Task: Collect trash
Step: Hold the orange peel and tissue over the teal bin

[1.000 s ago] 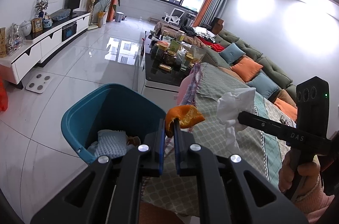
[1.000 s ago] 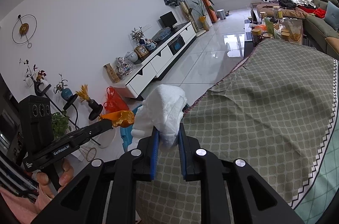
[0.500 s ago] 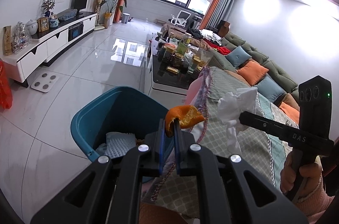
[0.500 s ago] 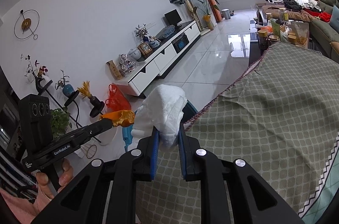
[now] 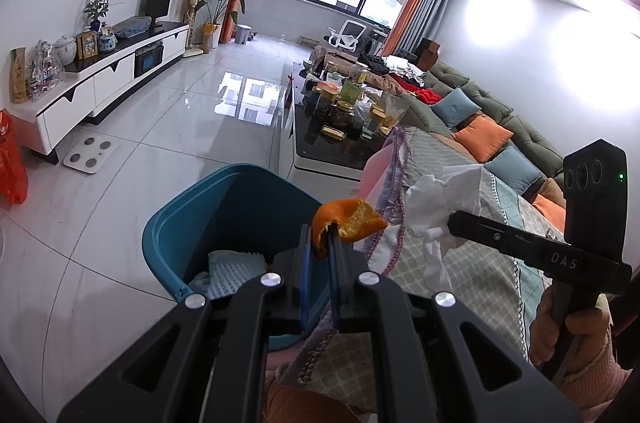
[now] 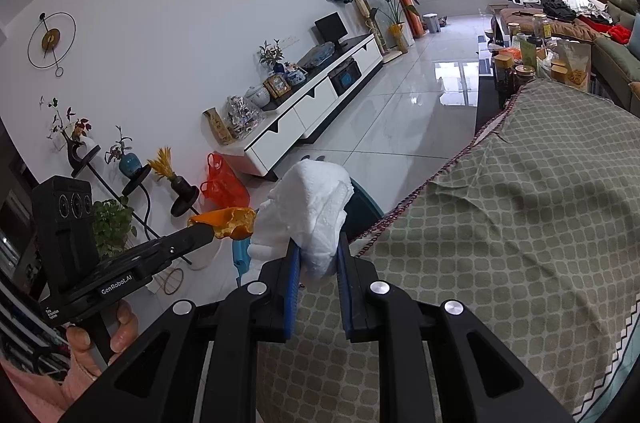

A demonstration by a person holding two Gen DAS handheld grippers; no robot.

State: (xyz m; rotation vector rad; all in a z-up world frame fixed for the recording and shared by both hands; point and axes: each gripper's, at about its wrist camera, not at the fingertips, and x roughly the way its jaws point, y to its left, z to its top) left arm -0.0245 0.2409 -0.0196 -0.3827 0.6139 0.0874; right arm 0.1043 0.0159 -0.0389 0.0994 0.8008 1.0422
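Legibly, "DAS" marks right gripper (image 5: 452, 219); "GenRobot.AI" marks left gripper (image 6: 208, 229).

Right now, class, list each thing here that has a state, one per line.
left hand-held gripper: shut on orange peel
right hand-held gripper: shut on crumpled tissue
blue bin: open, some trash inside
monitor: screen dark

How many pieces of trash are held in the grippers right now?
2. An orange peel pinched in the left gripper over the blue bin; a crumpled tissue clamped in the right gripper.
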